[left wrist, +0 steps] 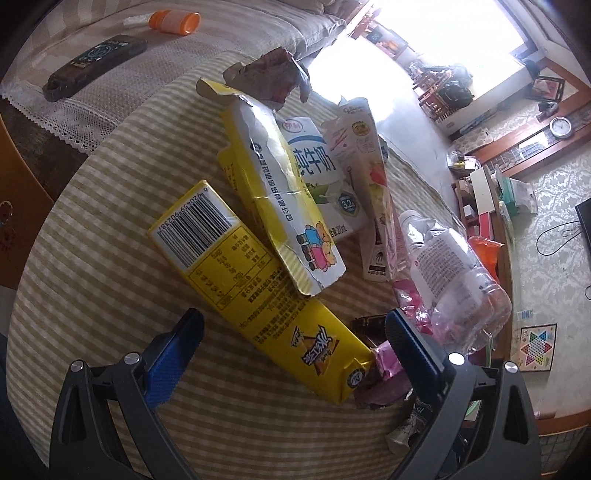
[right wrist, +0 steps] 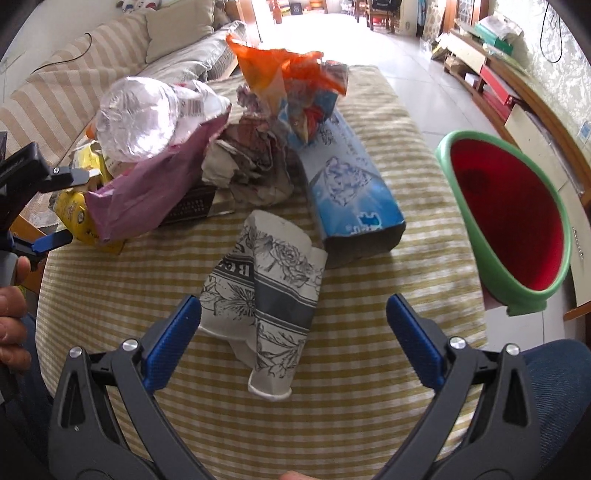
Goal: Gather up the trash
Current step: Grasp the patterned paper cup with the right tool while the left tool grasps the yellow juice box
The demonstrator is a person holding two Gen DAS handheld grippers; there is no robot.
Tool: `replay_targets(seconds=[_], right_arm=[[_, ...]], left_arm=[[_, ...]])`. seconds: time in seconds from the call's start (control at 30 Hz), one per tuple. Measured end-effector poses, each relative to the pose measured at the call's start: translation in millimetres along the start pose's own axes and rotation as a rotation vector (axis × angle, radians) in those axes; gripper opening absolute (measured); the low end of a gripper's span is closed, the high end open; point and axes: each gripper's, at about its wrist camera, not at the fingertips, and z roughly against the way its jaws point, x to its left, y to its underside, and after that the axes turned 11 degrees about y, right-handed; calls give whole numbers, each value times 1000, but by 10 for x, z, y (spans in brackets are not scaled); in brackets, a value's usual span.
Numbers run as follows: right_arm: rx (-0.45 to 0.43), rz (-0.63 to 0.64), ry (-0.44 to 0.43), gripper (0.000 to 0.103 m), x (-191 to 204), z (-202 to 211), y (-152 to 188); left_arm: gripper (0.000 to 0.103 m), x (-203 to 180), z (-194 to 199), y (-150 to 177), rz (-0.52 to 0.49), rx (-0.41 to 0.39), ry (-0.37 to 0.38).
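Note:
Trash lies piled on a table with a yellow striped cloth (left wrist: 96, 229). My left gripper (left wrist: 291, 343) is open, its fingers standing either side of the near end of a yellow drink carton (left wrist: 258, 288). Behind it lie a torn yellow box (left wrist: 280, 210), a milk carton (left wrist: 325, 177) and a crushed clear bottle (left wrist: 450, 273). My right gripper (right wrist: 293, 332) is open over a flattened paper cup (right wrist: 266, 302) with black flower print. Further back are a blue tissue pack (right wrist: 351, 184), crumpled paper (right wrist: 251, 166), a pink bag (right wrist: 147, 199) and an orange bag (right wrist: 273, 70).
A green bin with a red inside (right wrist: 513, 221) stands tilted at the table's right edge. A sofa (right wrist: 110, 66) runs behind the table, with a remote (left wrist: 96, 64) and an orange-capped bottle (left wrist: 173, 22) on it. A hand (right wrist: 11, 306) holds the left gripper. A cabinet (right wrist: 498, 85) lines the right wall.

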Motion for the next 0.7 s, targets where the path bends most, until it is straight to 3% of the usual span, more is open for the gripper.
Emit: replay_targets(seconds=[0.17,0.47,0.5,0.7], right_arm=[[13,0,-23,99,16,-44,-7],[-9,26,-53,43,104,61,21],[-11,23,-48,30,100,70,20],[-1,15,-107,30,94,160,41]], left_arm=[[74,-39,-150,-53,17,23,-44],[56,-111,-162,37,8,34,-7],[55,-113,-152,49,7,33,-1],[43,-57,0,149,-20,38,17]])
